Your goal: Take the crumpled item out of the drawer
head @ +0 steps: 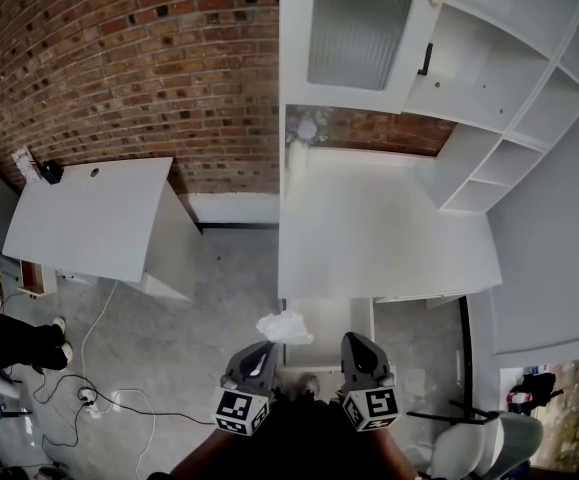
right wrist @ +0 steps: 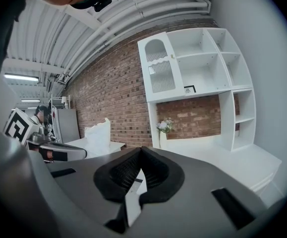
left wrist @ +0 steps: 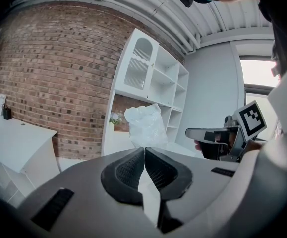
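Over the white desk's (head: 369, 238) open drawer (head: 337, 318) the left gripper (head: 266, 347) pinches the crumpled plastic bag (head: 285, 326), the right gripper (head: 355, 341) closed and empty; next, probably, carry it clear.

A crumpled item (head: 285, 326) sits at the tip of the left gripper (head: 265, 348), over the drawer (head: 337, 318). The right gripper (head: 355, 342) hovers alongside, below the table (head: 369, 238).

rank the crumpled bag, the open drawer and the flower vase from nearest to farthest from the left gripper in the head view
1. Crumpled bag, pinched at the left gripper tips.
2. Open drawer, just right of the gripper and lower.
3. Flower vase, far back on the desk.
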Demonstrator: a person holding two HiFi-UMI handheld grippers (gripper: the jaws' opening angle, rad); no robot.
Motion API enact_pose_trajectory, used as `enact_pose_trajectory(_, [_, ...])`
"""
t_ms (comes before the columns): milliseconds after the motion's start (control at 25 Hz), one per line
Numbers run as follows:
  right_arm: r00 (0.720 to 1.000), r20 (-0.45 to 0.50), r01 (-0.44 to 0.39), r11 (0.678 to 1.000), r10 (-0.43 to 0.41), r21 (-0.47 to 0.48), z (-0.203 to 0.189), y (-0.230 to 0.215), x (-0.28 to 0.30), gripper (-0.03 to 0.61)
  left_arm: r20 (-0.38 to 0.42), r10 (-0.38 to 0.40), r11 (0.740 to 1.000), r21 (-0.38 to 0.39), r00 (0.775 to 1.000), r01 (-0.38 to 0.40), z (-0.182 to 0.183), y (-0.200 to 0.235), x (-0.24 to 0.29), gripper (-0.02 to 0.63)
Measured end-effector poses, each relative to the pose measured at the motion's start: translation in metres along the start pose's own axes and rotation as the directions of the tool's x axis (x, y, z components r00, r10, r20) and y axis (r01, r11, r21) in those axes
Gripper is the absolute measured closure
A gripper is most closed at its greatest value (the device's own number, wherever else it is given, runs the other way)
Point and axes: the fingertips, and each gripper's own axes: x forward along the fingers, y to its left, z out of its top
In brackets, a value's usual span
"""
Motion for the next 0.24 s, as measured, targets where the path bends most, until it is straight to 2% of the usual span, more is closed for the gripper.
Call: enact_pose_trajectory(240, [1.0,-0.007,-0.013,1.0,0.013,-0.009,-0.0046,0.0077,-0.0064,0.565,-0.002,-0.015,0.999,-0.031,1.0,0.015,-0.0055,-0.003,-0.0078,0.581])
